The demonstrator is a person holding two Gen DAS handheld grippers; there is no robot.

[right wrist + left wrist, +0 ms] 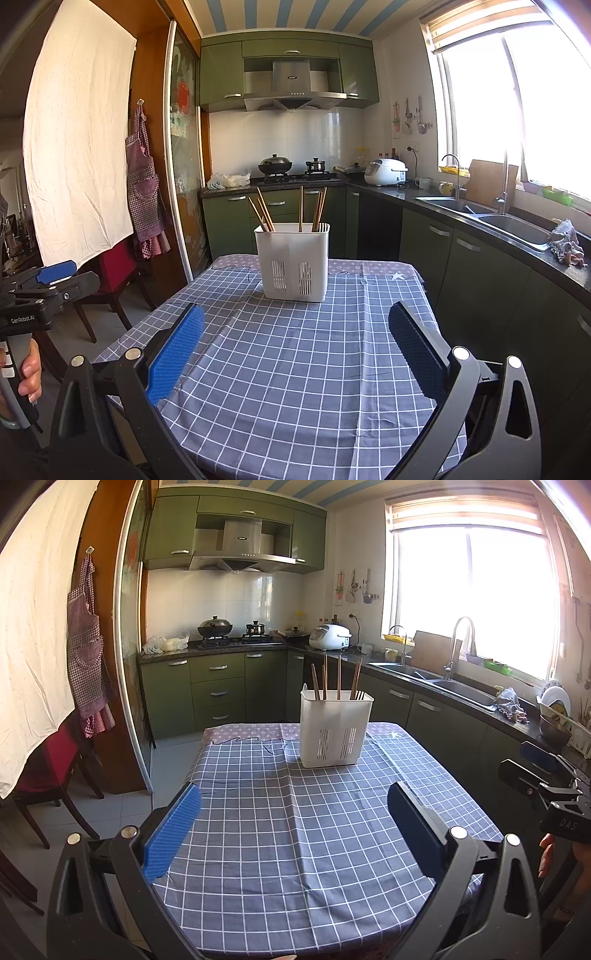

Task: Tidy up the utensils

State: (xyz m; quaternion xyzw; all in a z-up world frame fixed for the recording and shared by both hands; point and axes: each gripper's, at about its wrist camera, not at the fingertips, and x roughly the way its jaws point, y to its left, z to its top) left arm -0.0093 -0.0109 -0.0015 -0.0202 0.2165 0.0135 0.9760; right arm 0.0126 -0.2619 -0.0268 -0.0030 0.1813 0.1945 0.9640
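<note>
A white slotted utensil holder (335,731) stands upright near the far end of the table, with several wooden chopsticks (338,679) standing in it. It also shows in the right wrist view (293,262), chopsticks (301,208) leaning in it. My left gripper (295,797) is open and empty, held above the near part of the blue checked tablecloth (280,830), well short of the holder. My right gripper (295,317) is open and empty too, at a like distance. Each gripper shows at the edge of the other's view, the right one (546,775) and the left one (55,275).
A kitchen counter with a sink (443,681) runs along the right side. Green cabinets and a stove (236,640) stand behind the table. A red chair (48,771) and a hanging apron (86,653) are on the left. The tablecloth (303,362) covers the table.
</note>
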